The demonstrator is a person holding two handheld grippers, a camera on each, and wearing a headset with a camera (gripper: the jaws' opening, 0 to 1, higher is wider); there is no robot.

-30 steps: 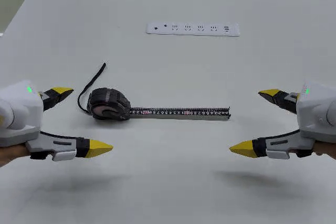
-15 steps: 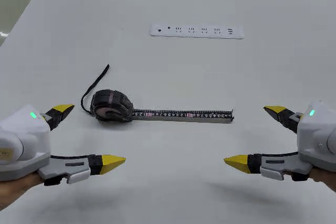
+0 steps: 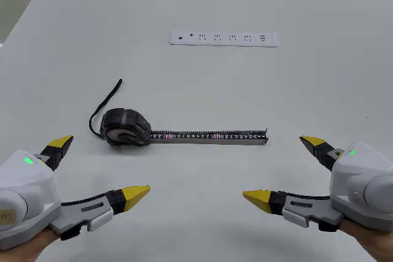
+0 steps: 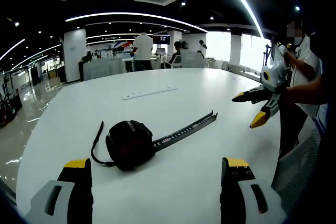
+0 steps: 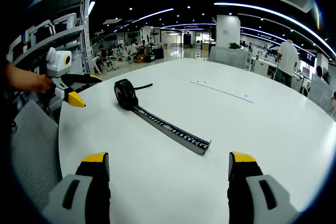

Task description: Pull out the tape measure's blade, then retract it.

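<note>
Left gripper (image 3: 103, 165) and right gripper (image 3: 277, 168) hover in front, fingers wide, holding nothing.
Just past them the tape measure (image 3: 126, 127) lies on the worktop (image 3: 196, 84), its blade (image 3: 209, 136) pulled out toward the right. Farther back lies a power strip (image 3: 223, 38).

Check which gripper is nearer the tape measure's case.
Left. The left gripper hangs open just short of the case, on the person's side, not touching. The right gripper hangs open near the tip of the blade, with the whole drawn length between it and the case.
</note>
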